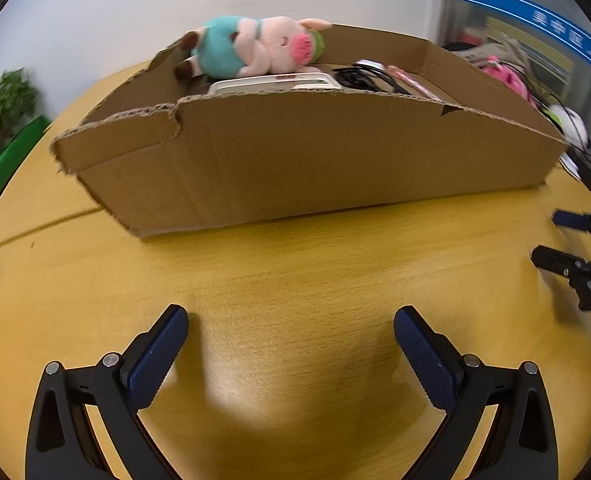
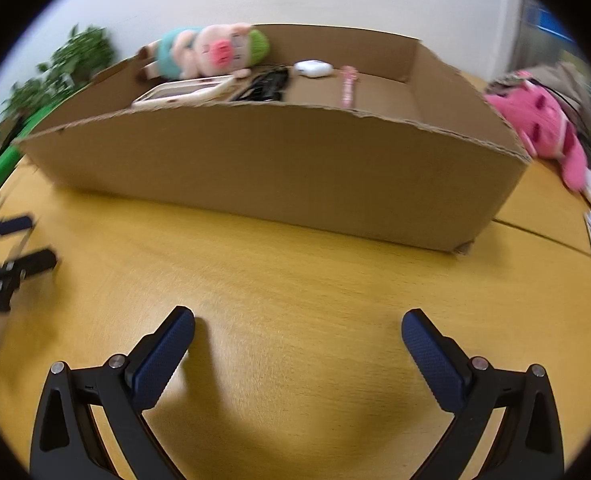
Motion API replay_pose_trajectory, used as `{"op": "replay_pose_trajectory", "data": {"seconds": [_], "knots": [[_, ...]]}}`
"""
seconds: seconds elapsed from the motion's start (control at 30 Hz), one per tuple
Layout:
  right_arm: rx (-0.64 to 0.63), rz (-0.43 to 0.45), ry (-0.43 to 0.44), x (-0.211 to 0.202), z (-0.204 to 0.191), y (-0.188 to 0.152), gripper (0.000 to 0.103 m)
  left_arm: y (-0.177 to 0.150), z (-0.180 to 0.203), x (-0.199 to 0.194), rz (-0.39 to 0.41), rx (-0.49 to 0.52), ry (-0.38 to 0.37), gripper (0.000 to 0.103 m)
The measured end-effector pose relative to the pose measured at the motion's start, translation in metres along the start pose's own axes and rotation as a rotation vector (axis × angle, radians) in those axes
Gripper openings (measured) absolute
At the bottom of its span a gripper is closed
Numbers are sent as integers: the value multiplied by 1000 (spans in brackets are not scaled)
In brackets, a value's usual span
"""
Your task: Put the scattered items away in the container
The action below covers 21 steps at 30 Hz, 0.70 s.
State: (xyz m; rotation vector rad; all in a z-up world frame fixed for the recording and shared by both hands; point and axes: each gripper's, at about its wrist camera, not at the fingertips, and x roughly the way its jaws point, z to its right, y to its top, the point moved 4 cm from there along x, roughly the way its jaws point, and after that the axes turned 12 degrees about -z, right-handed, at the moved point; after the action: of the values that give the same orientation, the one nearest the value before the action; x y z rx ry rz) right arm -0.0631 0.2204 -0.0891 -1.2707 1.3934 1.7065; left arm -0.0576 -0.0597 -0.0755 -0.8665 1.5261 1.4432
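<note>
Left wrist view: the left tongs (image 1: 291, 326) hover low over the bare wooden tabletop (image 1: 295, 272), blue-padded fingers spread wide apart with nothing between them. At the right edge the right tongs (image 1: 551, 240) show, likewise parted and empty. Beyond stands the cardboard box (image 1: 295, 160), its torn near wall facing the camera. Inside it, a plush pig (image 1: 255, 46) in a teal outfit lies on its side on top of a white flat device (image 1: 275, 82), with a tangle of black cable (image 1: 355, 76) just beside them.

From the right wrist view, a white case (image 2: 313, 68) and a pink pen-like item (image 2: 349, 86) also lie on the box floor, further right. Outside the box, a pink soft item (image 2: 543, 120) lies near its right end, and a leafy plant (image 2: 67, 64) stands far left.
</note>
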Motion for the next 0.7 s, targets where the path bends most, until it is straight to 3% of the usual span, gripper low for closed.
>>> {"op": "replay_pose_trajectory", "data": {"seconds": [0.7], "knots": [[16, 3, -8, -5, 0, -4, 103, 1, -2, 1, 0, 21, -5, 103]]}}
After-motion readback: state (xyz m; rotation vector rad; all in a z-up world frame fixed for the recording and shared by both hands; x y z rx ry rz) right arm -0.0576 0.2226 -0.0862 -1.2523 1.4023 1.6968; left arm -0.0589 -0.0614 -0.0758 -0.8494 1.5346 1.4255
